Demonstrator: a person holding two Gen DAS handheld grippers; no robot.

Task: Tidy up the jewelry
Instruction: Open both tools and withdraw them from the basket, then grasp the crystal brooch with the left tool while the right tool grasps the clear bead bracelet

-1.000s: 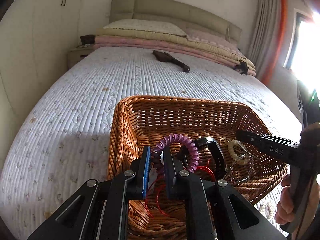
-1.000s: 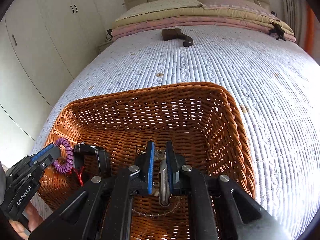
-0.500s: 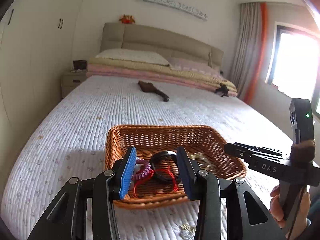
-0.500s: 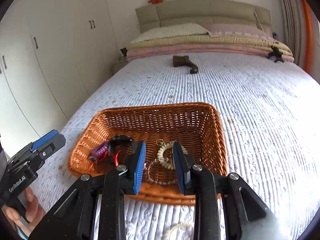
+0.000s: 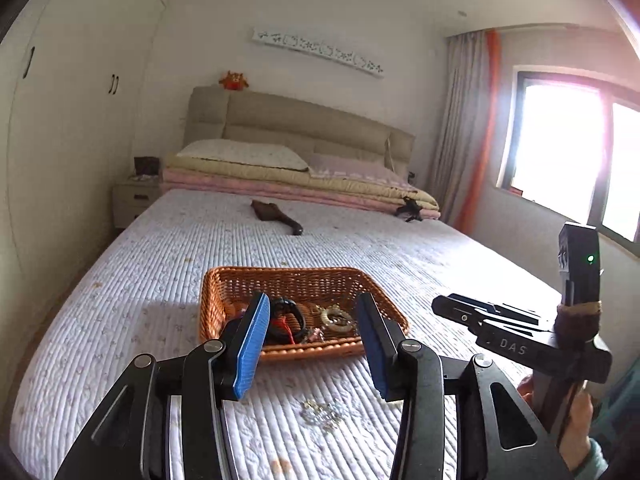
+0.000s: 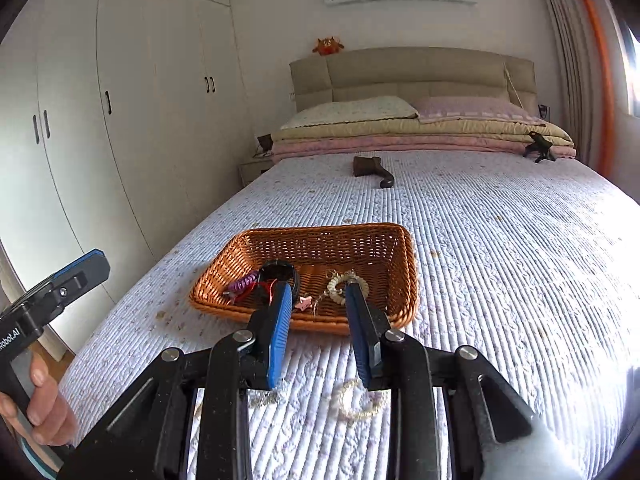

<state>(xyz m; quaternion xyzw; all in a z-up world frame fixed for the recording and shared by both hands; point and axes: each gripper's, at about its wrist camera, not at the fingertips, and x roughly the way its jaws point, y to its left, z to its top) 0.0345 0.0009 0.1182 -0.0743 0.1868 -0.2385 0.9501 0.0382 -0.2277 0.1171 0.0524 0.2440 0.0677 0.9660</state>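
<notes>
Nearest your left gripper [image 5: 314,344], its blue pads stood about half apart and were opening, with nothing between them; only quilt and basket showed through the gap. Just below that gap, a small tangle of pale chain [image 5: 322,412] lay loose on the white quilted bedspread [image 5: 140,280]. Your right gripper [image 6: 318,332] sat with its jaws parted more narrowly, also empty. Beneath it, a light bead bracelet [image 6: 358,400] rested on the quilt, and a thin chain [image 6: 264,399] lay just beside it to the left, partly hidden by the gripper body. Your hand [image 6: 48,404] on the left gripper's handle showed at the lower left edge of the right wrist view.

Beyond both grippers, the woven orange basket [image 6: 408,276] sat on the bed, well apart from the loose pieces. Inside it you had a purple coil band [image 6: 242,282] at the left, touching a black bangle [image 6: 280,270] with red cord [image 6: 262,287] under it. A pink star charm [image 6: 305,303] lay near the front wall, and a cream bead bracelet [image 6: 344,286] with a chain sat toward the middle.

Farther up the bed, a dark brown object [image 6: 372,170] lay alone on the quilt. Past it were folded blankets [image 6: 420,138], pillows and the padded headboard [image 6: 412,74], with white wardrobes [image 6: 120,120] along the left wall.
</notes>
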